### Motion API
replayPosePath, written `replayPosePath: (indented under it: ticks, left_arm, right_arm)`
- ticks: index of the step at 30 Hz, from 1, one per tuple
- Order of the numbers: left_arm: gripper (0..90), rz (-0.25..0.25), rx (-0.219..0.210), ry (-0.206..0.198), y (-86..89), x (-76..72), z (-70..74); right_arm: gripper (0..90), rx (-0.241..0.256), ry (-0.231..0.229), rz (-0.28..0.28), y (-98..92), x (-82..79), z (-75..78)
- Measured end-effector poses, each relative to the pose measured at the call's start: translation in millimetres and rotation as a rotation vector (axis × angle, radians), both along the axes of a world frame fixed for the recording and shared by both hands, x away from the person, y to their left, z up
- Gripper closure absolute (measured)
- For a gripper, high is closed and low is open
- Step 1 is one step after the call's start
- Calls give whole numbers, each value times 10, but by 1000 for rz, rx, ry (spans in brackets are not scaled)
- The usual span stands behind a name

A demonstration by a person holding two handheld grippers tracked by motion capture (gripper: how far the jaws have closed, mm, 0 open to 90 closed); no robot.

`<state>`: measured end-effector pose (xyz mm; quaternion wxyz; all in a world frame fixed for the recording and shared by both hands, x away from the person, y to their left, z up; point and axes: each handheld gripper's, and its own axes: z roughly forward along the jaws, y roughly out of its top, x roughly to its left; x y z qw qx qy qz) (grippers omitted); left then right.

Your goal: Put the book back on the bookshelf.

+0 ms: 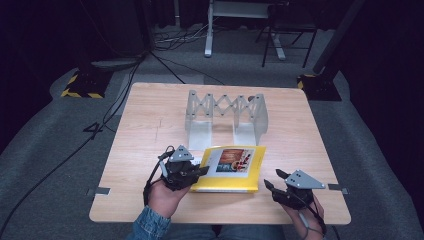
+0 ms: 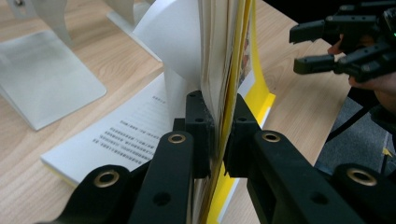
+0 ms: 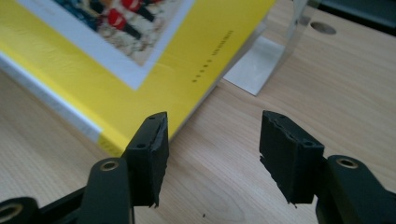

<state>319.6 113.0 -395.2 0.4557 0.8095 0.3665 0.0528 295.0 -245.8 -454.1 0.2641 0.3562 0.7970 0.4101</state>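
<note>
A yellow book (image 1: 235, 167) with a picture on its cover lies at the table's near middle. My left gripper (image 1: 204, 170) is shut on its left edge. In the left gripper view the jaws pinch the yellow cover (image 2: 250, 56) and a sheaf of white pages (image 2: 177, 42), raised off a printed page (image 2: 130, 135) that lies flat. My right gripper (image 1: 273, 178) is open just right of the book's near right corner, touching nothing. In the right gripper view the book (image 3: 163, 56) is ahead to the left of the open right gripper (image 3: 212, 140). The right gripper (image 2: 303, 49) also shows beyond the cover.
A grey expandable book rack (image 1: 225, 112) stands behind the book at the table's middle; its base plate (image 2: 42, 79) lies close to the book's far edge. The table's front edge (image 1: 220, 221) is just behind both hands. Bare wood (image 1: 145, 130) lies left of the rack.
</note>
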Motion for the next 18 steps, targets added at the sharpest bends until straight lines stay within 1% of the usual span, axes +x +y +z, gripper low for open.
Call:
replayPosePath:
  ticks: [2,5,6,12,16,17,18]
  left_arm:
    - [830,-6,-5,-7,-11,11,41]
    - [835,-15,-18,-10,-32,24,104]
    - [836,-15,-18,-10,-32,24,104]
    - [838,-33,-30,-28,-41,9,221]
    - [840,-35,-41,-25,-31,-11,258]
    - [840,-39,-49,-19,-25,-14,252]
    - [840,-41,-47,-14,-20,-15,248]
  right_arm:
    - [420,-9,-29,24,42,-54,21]
    - [418,-16,-60,62,129,-132,53]
    - [418,-16,-60,62,129,-132,53]
    - [406,-21,-77,101,205,-163,56]
    - [389,-51,-118,159,306,-196,40]
    - [387,-56,-126,169,327,-200,38]
    - [384,-69,-138,184,371,-206,34]
